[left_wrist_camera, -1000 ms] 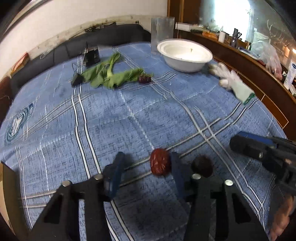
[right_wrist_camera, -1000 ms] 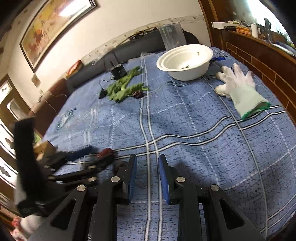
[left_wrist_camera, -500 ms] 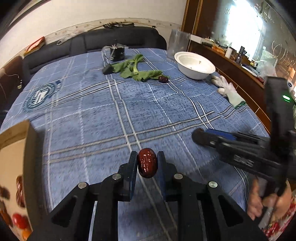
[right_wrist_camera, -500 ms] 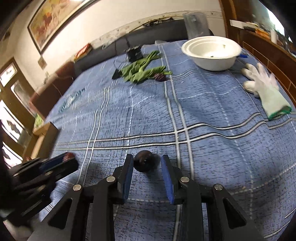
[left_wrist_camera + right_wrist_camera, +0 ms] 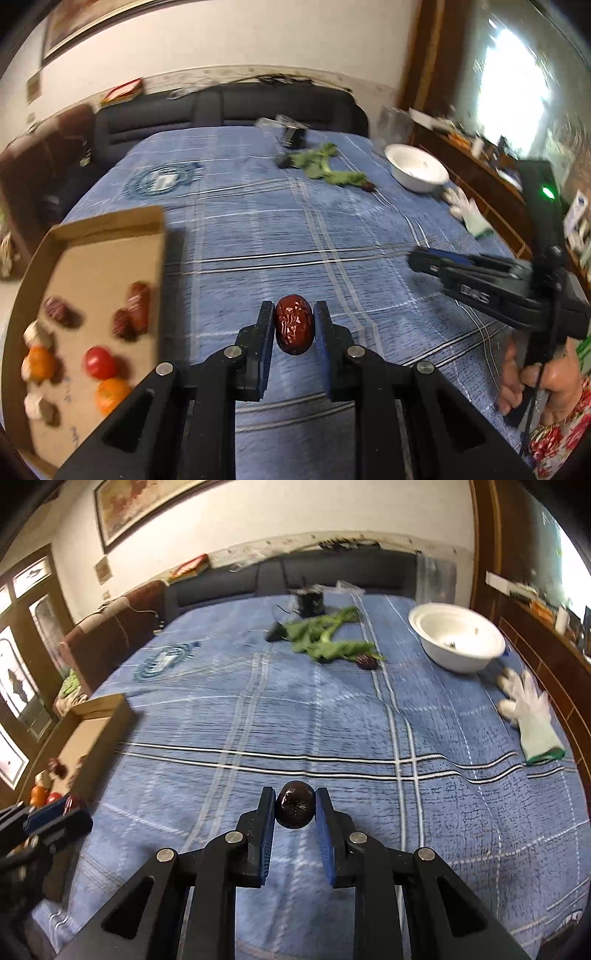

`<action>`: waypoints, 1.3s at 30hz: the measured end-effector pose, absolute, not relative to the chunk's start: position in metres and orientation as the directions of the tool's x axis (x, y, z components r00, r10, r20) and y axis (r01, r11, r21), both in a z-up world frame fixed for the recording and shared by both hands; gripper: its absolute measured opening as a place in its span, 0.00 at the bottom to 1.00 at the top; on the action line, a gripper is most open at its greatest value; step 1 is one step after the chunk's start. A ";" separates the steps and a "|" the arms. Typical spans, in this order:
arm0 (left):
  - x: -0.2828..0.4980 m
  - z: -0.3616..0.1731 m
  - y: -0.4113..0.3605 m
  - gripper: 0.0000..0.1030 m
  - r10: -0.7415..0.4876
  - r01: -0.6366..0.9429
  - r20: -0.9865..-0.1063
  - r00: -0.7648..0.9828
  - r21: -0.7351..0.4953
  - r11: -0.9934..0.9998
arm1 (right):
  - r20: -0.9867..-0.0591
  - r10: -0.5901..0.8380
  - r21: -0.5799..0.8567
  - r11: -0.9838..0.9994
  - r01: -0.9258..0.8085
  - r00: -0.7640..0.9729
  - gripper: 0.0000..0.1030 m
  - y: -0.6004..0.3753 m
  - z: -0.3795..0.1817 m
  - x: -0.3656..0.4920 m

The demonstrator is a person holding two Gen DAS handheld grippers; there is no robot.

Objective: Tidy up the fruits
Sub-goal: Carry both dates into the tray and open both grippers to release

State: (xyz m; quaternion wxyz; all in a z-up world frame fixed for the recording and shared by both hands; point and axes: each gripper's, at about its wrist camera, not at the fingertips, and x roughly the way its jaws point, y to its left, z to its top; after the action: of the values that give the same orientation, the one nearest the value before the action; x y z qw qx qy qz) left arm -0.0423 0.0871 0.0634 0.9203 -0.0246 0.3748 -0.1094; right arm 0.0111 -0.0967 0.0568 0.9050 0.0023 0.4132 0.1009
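Cardboard box (image 5: 110, 236) at the bed's (image 5: 258, 229) left edge holds fruits (image 5: 99, 363). Bowl (image 5: 456, 640) far right; glove (image 5: 530, 712) before it; greens (image 5: 325, 638) left of bowl.

wrinkled glossy date (image 5: 294, 324), woven cloth bedspread (image 5: 295, 236), cardboard box (image 5: 107, 236)

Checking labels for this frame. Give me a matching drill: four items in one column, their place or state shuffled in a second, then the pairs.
Items:
1. red date
2. dark round fruit
3. white glove
4. tomato

Places:
A. in the cardboard box
B. clamped in the right gripper
C. flat on the blue cloth, near the white bowl
D. clamped in the left gripper

Pairs: 1-D, 2-B, 3-C, 4-A
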 end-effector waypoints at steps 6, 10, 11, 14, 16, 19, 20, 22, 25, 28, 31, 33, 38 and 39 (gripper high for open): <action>-0.061 0.074 0.161 0.20 -0.141 0.024 -0.660 0.737 -0.183 0.983 | -0.710 0.273 0.123 0.956 -0.268 0.649 0.23 -0.064 0.082 -0.016; -0.074 0.080 0.219 0.20 -0.043 -0.118 -0.650 0.759 -0.202 0.972 | -0.695 0.353 0.153 0.924 -0.351 0.627 0.23 -0.027 0.093 -0.030; -0.076 0.080 0.229 0.20 -0.022 -0.146 -0.652 0.758 -0.203 0.968 | -0.693 0.368 0.157 0.917 -0.368 0.620 0.23 -0.019 0.094 -0.032; -0.082 0.074 0.260 0.20 0.039 -0.229 -0.668 0.743 -0.200 0.953 | -0.696 0.425 0.182 0.884 -0.430 0.579 0.23 0.013 0.094 -0.037; -0.084 0.066 0.275 0.20 0.047 -0.261 -0.681 0.731 -0.215 0.941 | -0.703 0.458 0.198 0.861 -0.469 0.544 0.23 0.035 0.090 -0.038; -0.084 0.055 0.285 0.20 0.044 -0.274 -0.696 0.717 -0.223 0.936 | -0.719 0.490 0.211 0.830 -0.516 0.493 0.23 0.068 0.080 -0.039; -0.083 0.053 0.286 0.20 0.043 -0.274 -0.700 0.713 -0.222 0.936 | -0.724 0.494 0.208 0.822 -0.530 0.482 0.23 0.077 0.077 -0.039; -0.078 0.046 0.286 0.20 0.029 -0.271 -0.709 0.705 -0.231 0.935 | -0.737 0.494 0.194 0.808 -0.556 0.461 0.24 0.099 0.069 -0.041; -0.073 0.038 0.285 0.20 0.009 -0.263 -0.718 0.696 -0.243 0.934 | -0.752 0.484 0.163 0.795 -0.584 0.448 0.24 0.124 0.059 -0.040; -0.072 0.036 0.282 0.20 0.009 -0.253 -0.714 0.700 -0.237 0.938 | -0.765 0.464 0.129 0.789 -0.601 0.446 0.24 0.142 0.051 -0.038; -0.072 0.037 0.282 0.20 0.005 -0.251 -0.710 0.704 -0.243 0.937 | -0.776 0.450 0.108 0.785 -0.610 0.442 0.24 0.151 0.044 -0.033; -0.072 0.037 0.284 0.24 -0.006 -0.248 -0.707 0.707 -0.255 0.935 | -0.778 0.444 0.101 0.786 -0.610 0.445 0.24 0.155 0.041 -0.031; -0.077 0.042 0.287 0.46 -0.011 -0.252 -0.694 0.720 -0.277 0.927 | -0.772 0.449 0.105 0.788 -0.607 0.450 0.25 0.158 0.041 -0.029; -0.078 0.044 0.288 0.48 -0.014 -0.251 -0.692 0.722 -0.281 0.926 | -0.770 0.450 0.108 0.790 -0.604 0.451 0.25 0.157 0.042 -0.029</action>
State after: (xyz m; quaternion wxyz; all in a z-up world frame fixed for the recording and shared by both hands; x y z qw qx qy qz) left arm -0.0784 0.2878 0.0437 0.9101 -0.1808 0.3672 0.0651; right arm -0.0286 0.1569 0.0419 0.8470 -0.0911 0.4214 0.3110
